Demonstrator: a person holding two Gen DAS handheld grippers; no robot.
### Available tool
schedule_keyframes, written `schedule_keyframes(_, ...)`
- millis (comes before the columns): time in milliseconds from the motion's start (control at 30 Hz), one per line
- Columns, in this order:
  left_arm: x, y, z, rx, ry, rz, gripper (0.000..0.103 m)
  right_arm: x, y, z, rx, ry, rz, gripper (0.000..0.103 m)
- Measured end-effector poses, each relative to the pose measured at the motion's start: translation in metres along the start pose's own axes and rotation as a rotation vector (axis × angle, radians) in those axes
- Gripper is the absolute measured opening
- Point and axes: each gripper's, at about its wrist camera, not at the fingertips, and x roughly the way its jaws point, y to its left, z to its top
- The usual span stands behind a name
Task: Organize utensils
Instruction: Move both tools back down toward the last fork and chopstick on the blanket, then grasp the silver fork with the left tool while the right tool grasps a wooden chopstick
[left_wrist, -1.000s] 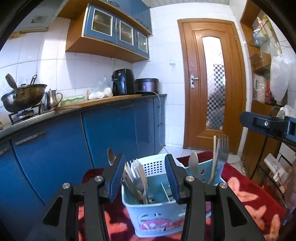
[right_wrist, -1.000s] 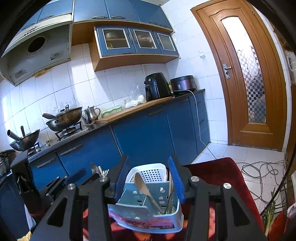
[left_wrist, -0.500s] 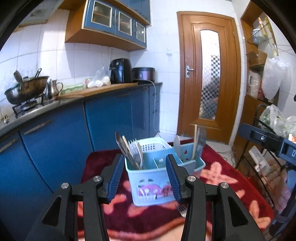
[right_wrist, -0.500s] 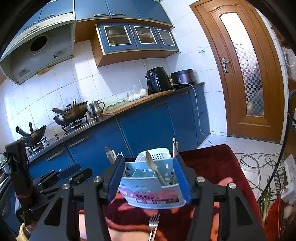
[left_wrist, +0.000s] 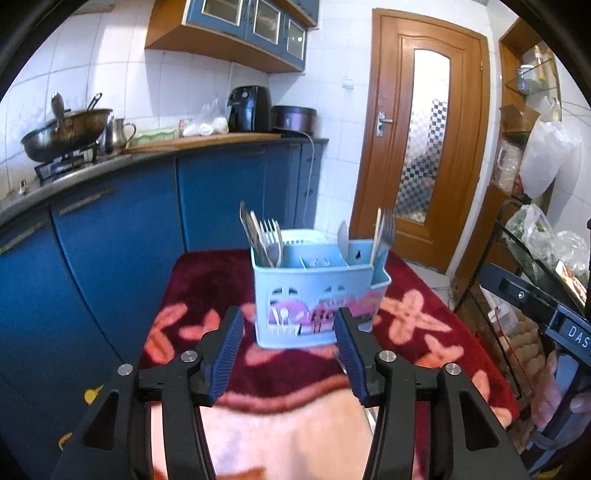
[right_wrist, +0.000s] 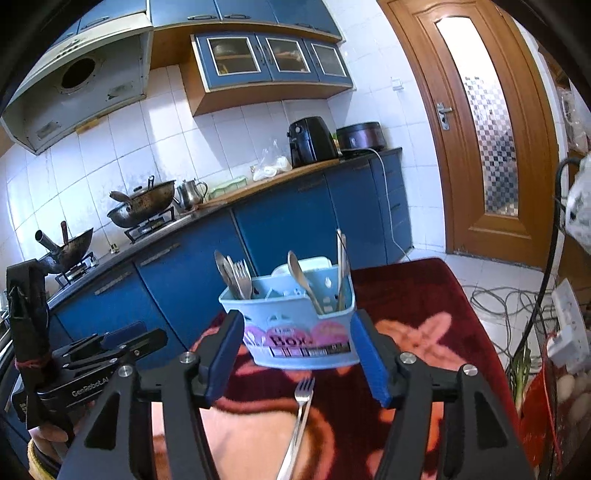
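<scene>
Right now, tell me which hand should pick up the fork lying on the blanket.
Right. The fork lies straight ahead between the open right gripper fingers. In the left gripper view it is almost hidden behind one finger.

The right tool (right_wrist: 297, 354) fills the lower middle of the frame, its blue pads apart and nothing between them; its jaws have just been opening. Just beyond the pads, at the centre, a light blue utensil box (right_wrist: 295, 332) stands on a red flowered cloth (right_wrist: 424, 317), holding spoons and forks upright. 1 fork (right_wrist: 301, 410) lies on the cloth below the box. At lower left, the left tool (right_wrist: 110, 343) shows in a hand.
</scene>
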Motion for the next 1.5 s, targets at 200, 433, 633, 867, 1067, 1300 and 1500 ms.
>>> schedule_keyframes(200,0.009,-0.004,-0.019,-0.012,0.056,-0.017,0.055,0.008,-0.014,-0.02,0.03,0.047,-0.029,0.064)
schedule_keyframes(433,0.037,-0.006,-0.036,-0.038,0.126,-0.029,0.055,0.028,-0.035,-0.045,0.063,0.109,-0.068,0.065)
schedule_keyframes(633,0.066,-0.008,-0.049,-0.055,0.195,-0.048,0.055,0.042,-0.054,-0.06,0.094,0.138,-0.116,0.065)
schedule_keyframes(867,0.099,-0.013,-0.062,-0.074,0.264,-0.077,0.055,0.054,-0.076,-0.072,0.117,0.15,-0.159,0.065)
schedule_keyframes(1067,0.123,-0.021,-0.071,-0.059,0.308,-0.101,0.055,0.064,-0.091,-0.079,0.141,0.175,-0.168,0.065)
schedule_keyframes(1300,0.149,-0.032,-0.075,-0.036,0.338,-0.13,0.055,0.071,-0.098,-0.082,0.145,0.186,-0.17,0.065)
schedule_keyframes(1500,0.168,-0.038,-0.074,-0.029,0.355,-0.147,0.055,0.076,-0.104,-0.084,0.163,0.201,-0.158,0.065)
